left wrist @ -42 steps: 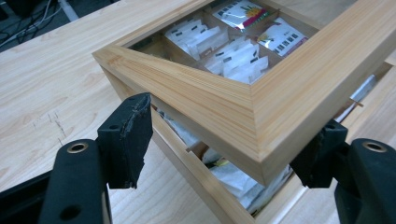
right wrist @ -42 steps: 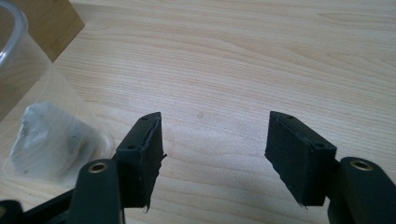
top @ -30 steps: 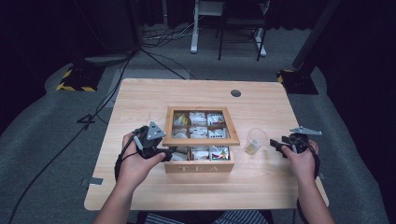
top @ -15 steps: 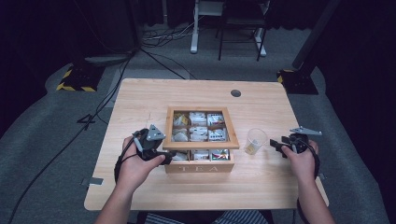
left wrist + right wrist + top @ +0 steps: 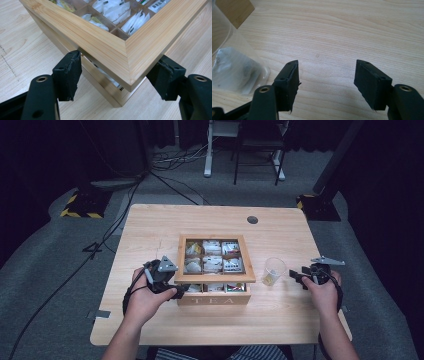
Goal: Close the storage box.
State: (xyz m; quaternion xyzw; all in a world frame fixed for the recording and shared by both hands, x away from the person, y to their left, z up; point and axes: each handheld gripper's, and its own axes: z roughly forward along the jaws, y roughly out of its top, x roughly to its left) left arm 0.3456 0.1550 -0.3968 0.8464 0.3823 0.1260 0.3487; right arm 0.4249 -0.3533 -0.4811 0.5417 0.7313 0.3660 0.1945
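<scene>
Lid [image 5: 140,47] of the wooden tea box [image 5: 214,296], a flat frame of pale, straight-grained bamboo with a mitred corner joint, sits wedged corner-first between the jaws of the left gripper [image 5: 117,76]: the two black, rubber-faced pads stand on either side of that corner, the left pad against the frame's long edge and the right pad against the short one, pinching the lid, which is lifted a little off the box wall below so that a narrow gap shows under it. Just beyond the jaws, inside the frame, thin wooden dividers cut the box into square compartments packed with tea bags [image 5: 117,12] in white, crinkled paper wrappers, a few with yellow or green print. In the high view the left gripper [image 5: 176,290] meets the box at its near left corner, and the box front carries the carved word TEA. Right gripper [image 5: 327,80] holds its jaws spread wide with nothing between them, its blunt, matte black pads with frayed rubber edges hovering over bare light wood of the table [image 5: 352,30], smooth with fine wavy grain. Off to the left of those jaws, near but not touching, stands a clear plastic cup [image 5: 234,65], round and thin-walled, with a crumpled whitish tea bag inside. In the high view this cup [image 5: 274,270] lies between the box and the right gripper [image 5: 301,277].
</scene>
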